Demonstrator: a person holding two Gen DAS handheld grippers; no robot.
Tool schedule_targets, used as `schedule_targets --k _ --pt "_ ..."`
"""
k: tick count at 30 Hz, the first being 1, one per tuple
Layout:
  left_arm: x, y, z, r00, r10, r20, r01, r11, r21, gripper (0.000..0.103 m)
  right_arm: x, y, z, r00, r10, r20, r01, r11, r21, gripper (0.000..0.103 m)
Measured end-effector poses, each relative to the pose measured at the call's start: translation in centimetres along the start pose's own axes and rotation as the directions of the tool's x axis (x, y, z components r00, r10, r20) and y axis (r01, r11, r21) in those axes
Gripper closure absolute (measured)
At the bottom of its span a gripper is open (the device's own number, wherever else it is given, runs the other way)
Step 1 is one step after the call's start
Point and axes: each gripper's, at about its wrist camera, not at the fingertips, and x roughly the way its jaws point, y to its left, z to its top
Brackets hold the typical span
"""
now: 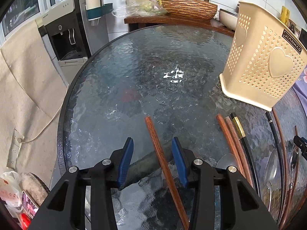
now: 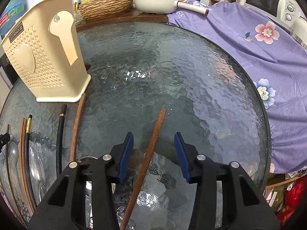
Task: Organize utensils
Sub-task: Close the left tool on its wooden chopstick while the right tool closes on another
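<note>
My left tongs hang over the glass desk at the bottom centre of the left wrist view, blue pads apart, with a reddish wooden chopstick lying between them. It runs from mid-frame down past the lower edge, nearer the right pad, and I see a gap on both sides, so nothing is clamped. My right tongs sit the same way in the right wrist view, at bottom centre, pads spread, and a brown wooden chopstick slants between them from upper right to lower left without touching either pad.

The beige utensil holder with the heart pattern stands tilted at the right edge of the left view; in the right view it is at the upper left. Below it, along the lower right of the left view, lie the other utensils on the desk: more wooden chopsticks, a black chopstick with a gold band and metal spoons. A purple flowered cloth covers the right side of the right view.
</note>
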Motion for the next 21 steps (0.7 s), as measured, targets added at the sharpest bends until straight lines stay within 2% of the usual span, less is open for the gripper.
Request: schedule_targets --k 4,8,10,18,21 --pt "0.0 -0.2 0.0 1.0 -0.002 -0.003 0.002 1.0 0.0 0.066 0.1 0.1 0.2 1.0 0.014 -0.007 -0.014 1.0 0.014 0.067" --pt "0.0 -0.4 0.1 1.0 -0.007 -0.002 0.007 1.0 0.006 0.069 0.2 0.4 0.5 1.0 0.01 -0.012 -0.01 1.0 0.029 0.068" --pt "0.1 -0.7 0.1 1.0 -0.01 -0.004 0.01 1.0 0.012 0.074 0.3 0.5 0.6 1.0 0.007 -0.015 -0.006 1.0 0.028 0.069" --pt "-0.2 -1.4 -0.2 1.0 -0.009 0.003 0.009 1.0 0.018 0.079 0.2 0.7 0.8 1.0 0.007 -0.023 -0.006 0.999 0.039 0.072" --pt "-0.3 -1.7 -0.5 1.0 -0.006 0.005 0.006 1.0 0.02 0.079 0.2 1.0 0.8 1.0 0.003 -0.023 -0.002 0.999 0.033 0.079"
